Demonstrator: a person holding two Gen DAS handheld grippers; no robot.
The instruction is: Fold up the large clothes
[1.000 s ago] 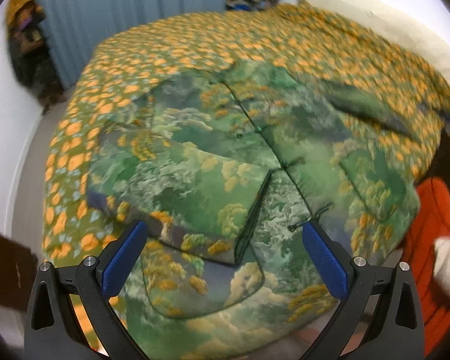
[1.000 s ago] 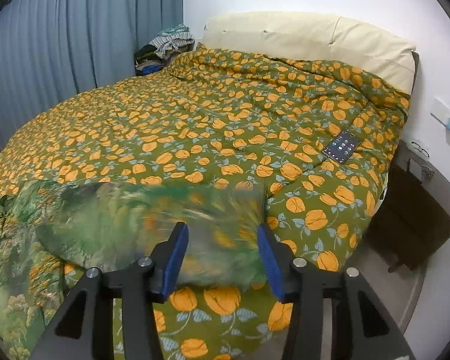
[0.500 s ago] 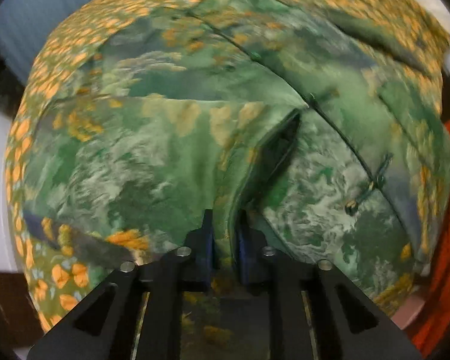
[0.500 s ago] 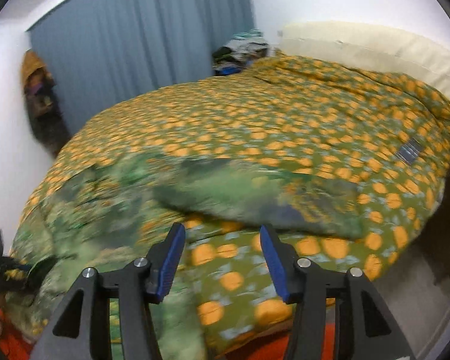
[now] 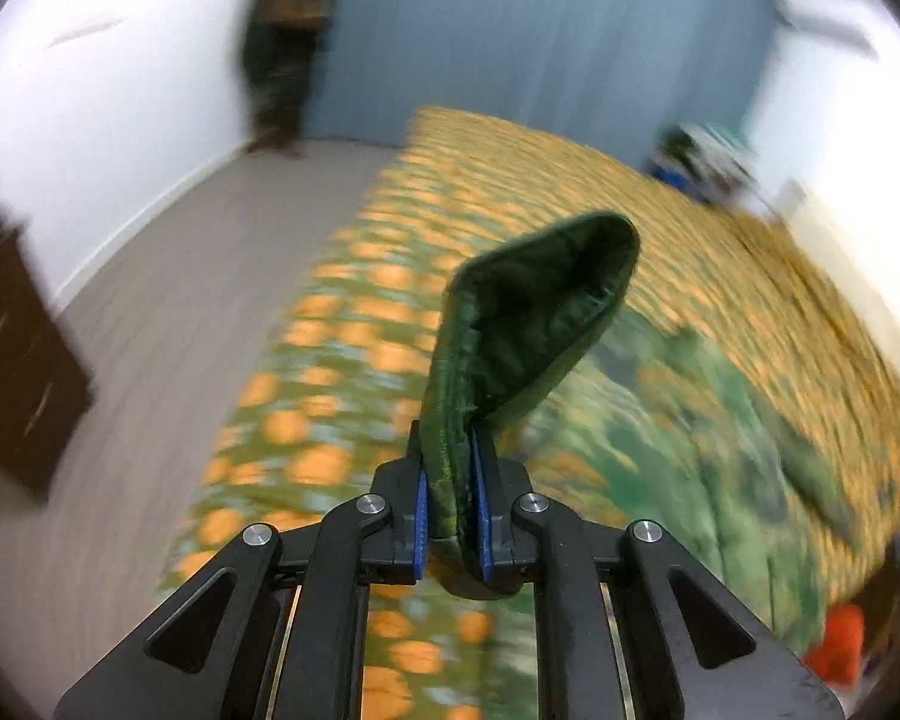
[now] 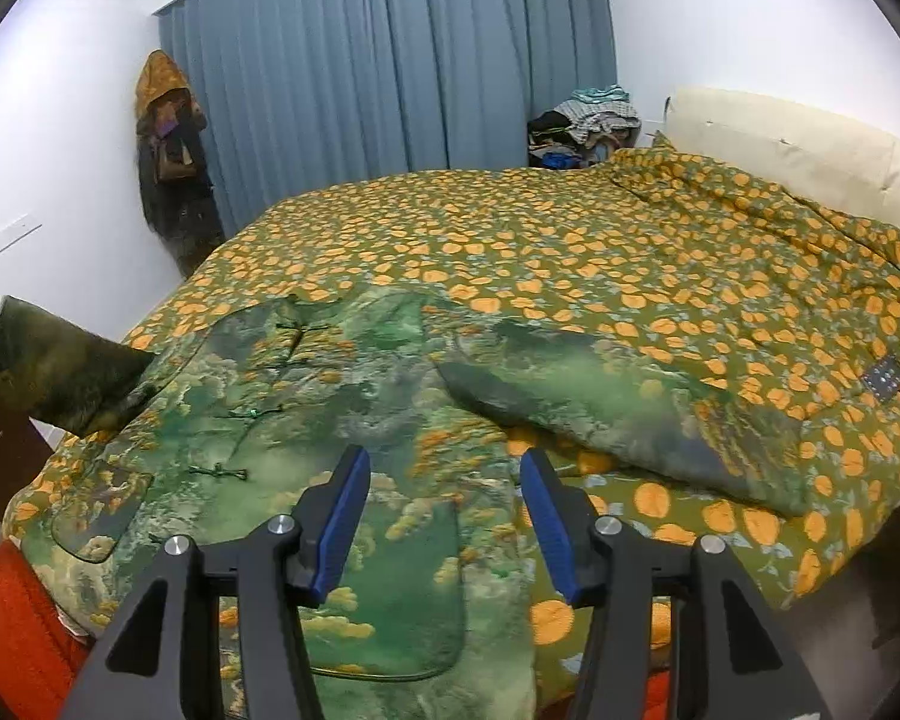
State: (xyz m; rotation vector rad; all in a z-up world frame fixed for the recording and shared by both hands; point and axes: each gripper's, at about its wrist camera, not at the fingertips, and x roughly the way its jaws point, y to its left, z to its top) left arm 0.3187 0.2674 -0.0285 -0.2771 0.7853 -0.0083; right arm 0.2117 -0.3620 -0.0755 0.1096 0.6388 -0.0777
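Observation:
A large green padded jacket (image 6: pixel 342 396) with a landscape print and knot buttons lies spread on the bed. Its right sleeve (image 6: pixel 618 414) stretches out to the right. My left gripper (image 5: pixel 450 474) is shut on the left sleeve cuff (image 5: pixel 528 312) and holds it up in the air, the dark lining showing. That lifted sleeve also shows at the left edge of the right wrist view (image 6: pixel 60 372). My right gripper (image 6: pixel 444 480) is open and empty, hovering above the jacket's lower front.
The bed (image 6: pixel 630 252) has a green quilt with orange flowers and a cream headboard (image 6: pixel 798 150). A phone (image 6: pixel 885 378) lies near the right edge. Clothes pile (image 6: pixel 588 120) by the blue curtain. A brown cabinet (image 5: pixel 12 360) stands left of the bed.
My left gripper closed on the left sleeve and lifted it off the jacket, swinging left. My right gripper let go of the right sleeve and moved left over the jacket's body.

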